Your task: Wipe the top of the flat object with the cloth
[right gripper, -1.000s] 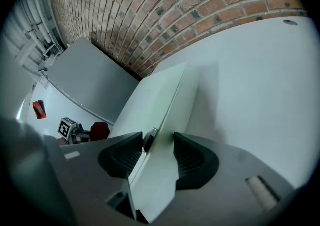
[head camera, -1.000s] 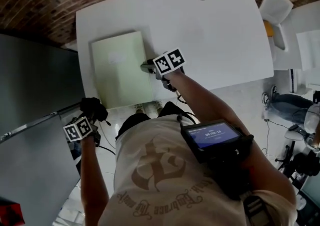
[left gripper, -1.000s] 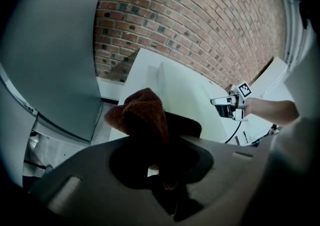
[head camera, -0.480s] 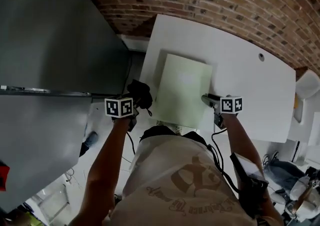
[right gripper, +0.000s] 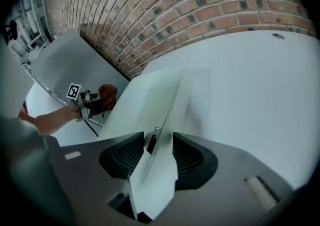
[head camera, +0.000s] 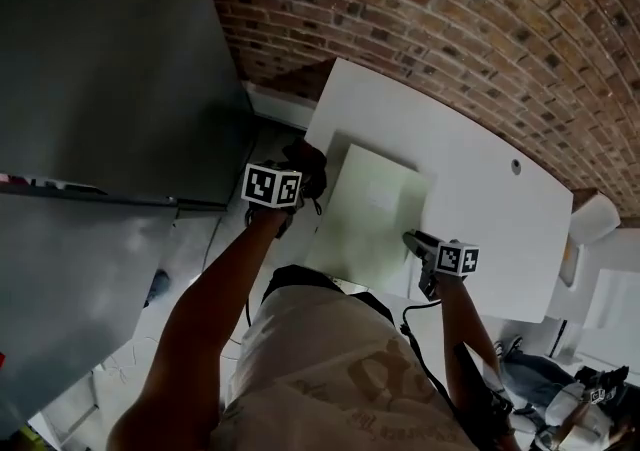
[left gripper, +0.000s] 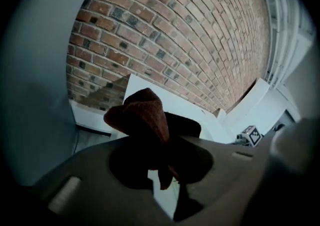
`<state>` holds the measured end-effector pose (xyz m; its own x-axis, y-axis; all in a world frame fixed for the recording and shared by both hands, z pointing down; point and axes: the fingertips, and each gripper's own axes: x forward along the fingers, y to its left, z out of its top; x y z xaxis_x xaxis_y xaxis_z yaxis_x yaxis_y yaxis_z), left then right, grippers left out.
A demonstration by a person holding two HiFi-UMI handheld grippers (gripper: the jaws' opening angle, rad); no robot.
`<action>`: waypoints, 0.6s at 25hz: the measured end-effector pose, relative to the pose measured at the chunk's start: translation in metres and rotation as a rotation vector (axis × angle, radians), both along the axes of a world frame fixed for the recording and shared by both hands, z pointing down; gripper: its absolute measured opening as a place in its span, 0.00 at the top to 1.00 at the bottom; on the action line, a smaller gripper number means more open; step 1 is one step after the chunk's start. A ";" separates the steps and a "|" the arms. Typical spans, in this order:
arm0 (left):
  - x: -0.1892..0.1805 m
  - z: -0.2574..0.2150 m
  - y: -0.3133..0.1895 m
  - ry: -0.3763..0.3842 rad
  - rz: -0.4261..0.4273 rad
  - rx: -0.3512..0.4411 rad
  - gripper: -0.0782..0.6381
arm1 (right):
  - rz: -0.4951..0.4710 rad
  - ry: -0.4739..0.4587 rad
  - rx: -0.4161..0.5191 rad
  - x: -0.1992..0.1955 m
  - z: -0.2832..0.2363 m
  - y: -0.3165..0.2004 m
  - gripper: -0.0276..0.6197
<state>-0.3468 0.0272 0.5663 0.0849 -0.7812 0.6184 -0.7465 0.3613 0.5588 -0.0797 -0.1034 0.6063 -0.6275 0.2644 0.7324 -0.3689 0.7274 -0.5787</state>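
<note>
The flat object (head camera: 372, 211) is a pale green slab lying on the white table (head camera: 480, 204). My left gripper (head camera: 297, 177) is shut on a crumpled dark red-brown cloth (head camera: 306, 160), held just off the slab's left edge at the table's side. In the left gripper view the cloth (left gripper: 144, 115) bulges up out of the jaws. My right gripper (head camera: 412, 241) sits at the slab's near right edge. In the right gripper view the slab (right gripper: 150, 94) has its thin edge between the pads (right gripper: 129, 156). The jaws have just been closing a little and still stand apart from it.
A tall grey panel (head camera: 100, 89) stands close on the left. A brick wall (head camera: 450, 9) runs behind the table. The tabletop has a small round hole (head camera: 515, 166). A white chair (head camera: 592, 219) stands at the far right end, with clutter on the floor beyond.
My left gripper carried the cloth up from beside my body to the slab's left edge. The head view swung left. The right gripper stayed at the slab's edge.
</note>
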 end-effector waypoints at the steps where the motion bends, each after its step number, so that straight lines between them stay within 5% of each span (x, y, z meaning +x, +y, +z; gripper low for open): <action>1: -0.004 0.000 -0.009 -0.019 0.017 -0.003 0.78 | 0.010 0.007 0.009 0.001 -0.001 0.000 0.66; 15: -0.025 0.032 -0.096 -0.037 0.162 -0.037 0.78 | 0.080 0.057 0.061 -0.004 -0.002 0.002 0.70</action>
<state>-0.3715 -0.0687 0.5980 0.1846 -0.7356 0.6517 -0.8167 0.2541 0.5181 -0.0840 -0.1016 0.6048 -0.6013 0.1689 0.7810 -0.4584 0.7276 -0.5103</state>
